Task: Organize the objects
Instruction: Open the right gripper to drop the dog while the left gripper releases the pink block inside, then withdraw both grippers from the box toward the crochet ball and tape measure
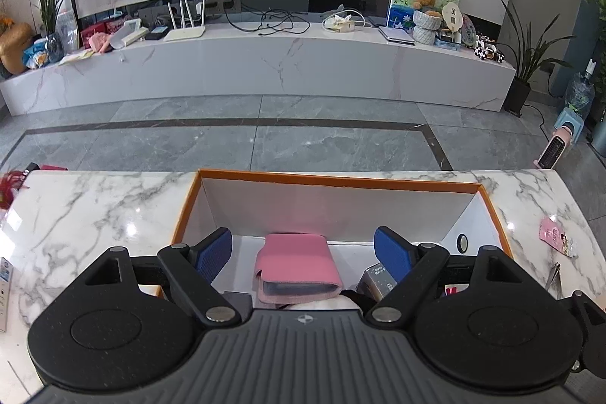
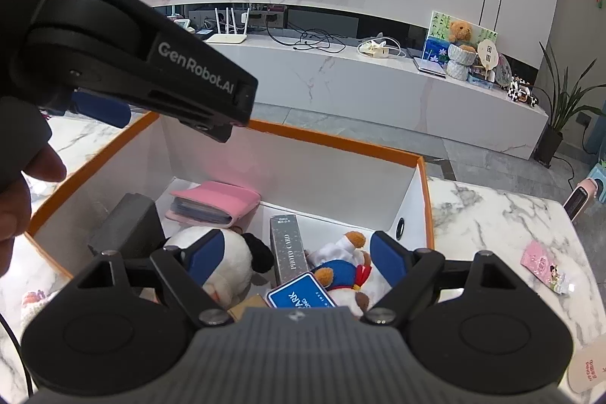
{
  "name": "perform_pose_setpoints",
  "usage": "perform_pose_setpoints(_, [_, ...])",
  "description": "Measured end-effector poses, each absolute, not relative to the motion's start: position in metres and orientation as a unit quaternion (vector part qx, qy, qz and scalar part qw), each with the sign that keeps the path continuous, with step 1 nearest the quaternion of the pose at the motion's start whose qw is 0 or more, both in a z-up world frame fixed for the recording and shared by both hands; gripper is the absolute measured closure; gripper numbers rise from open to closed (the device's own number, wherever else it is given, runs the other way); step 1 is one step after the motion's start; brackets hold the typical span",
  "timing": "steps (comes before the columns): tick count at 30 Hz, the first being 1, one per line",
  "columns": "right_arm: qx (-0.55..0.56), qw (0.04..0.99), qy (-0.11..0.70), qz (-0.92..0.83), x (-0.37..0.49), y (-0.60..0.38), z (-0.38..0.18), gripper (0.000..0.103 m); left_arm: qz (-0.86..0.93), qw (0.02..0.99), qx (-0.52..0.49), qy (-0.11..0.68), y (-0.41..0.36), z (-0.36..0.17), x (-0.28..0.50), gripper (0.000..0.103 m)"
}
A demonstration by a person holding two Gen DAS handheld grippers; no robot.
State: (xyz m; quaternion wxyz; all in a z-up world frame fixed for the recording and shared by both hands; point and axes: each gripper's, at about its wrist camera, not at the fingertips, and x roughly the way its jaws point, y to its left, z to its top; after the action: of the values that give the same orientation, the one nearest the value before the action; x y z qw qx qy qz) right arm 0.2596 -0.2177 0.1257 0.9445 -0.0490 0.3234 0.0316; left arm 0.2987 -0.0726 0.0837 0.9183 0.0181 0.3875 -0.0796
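Observation:
A white box with an orange rim (image 1: 325,180) (image 2: 341,141) stands on the marble table. My left gripper (image 1: 303,252) hangs open over it, above a pink card holder (image 1: 297,267) (image 2: 214,201) that lies apart from the pads. My right gripper (image 2: 297,258) is open too, with nothing gripped. Under it lie a white plush with a black ear (image 2: 227,264), a grey photo-card box (image 2: 288,250) (image 1: 378,284), a sailor bear plush (image 2: 344,271) and a blue card (image 2: 299,296). A dark grey box (image 2: 128,230) leans at the left wall. In the right wrist view the left gripper's black housing (image 2: 159,63) crosses the upper left.
A person's hand (image 2: 22,184) shows at the left edge. A pink packet (image 1: 555,241) (image 2: 545,267) and a metal tool (image 1: 553,275) lie on the table (image 1: 94,214) right of the box. A red feathery item (image 1: 11,184) sits at the far left corner. Beyond are floor and a TV console (image 1: 265,63).

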Motion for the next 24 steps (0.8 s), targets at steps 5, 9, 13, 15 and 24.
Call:
perform_pose_setpoints(5, [-0.060,0.945,0.320,0.033,0.245,-0.220,0.134,0.015,-0.071,0.922,0.040,0.380,-0.073,0.094,0.284,0.006])
perform_pose_setpoints(9, [-0.030,0.945,0.322,0.046,0.235,-0.226,0.141,0.015,-0.063,0.923,0.041,0.378,-0.067,0.103,0.267,0.006])
perform_pose_setpoints(13, [-0.014,0.945,0.323,0.057,0.222,-0.228,0.150,0.015,-0.056,0.926,0.037,0.372,-0.058,0.109,0.244,0.006])
perform_pose_setpoints(15, [-0.026,0.943,0.327,0.056,0.215,-0.226,0.151,0.015,-0.048,0.925,0.036,0.375,-0.049,0.106,0.230,0.006])
perform_pose_setpoints(24, [-0.063,0.936,0.344,0.039,0.181,-0.240,0.147,0.014,-0.031,0.912,0.029,0.407,-0.016,0.072,0.164,0.006])
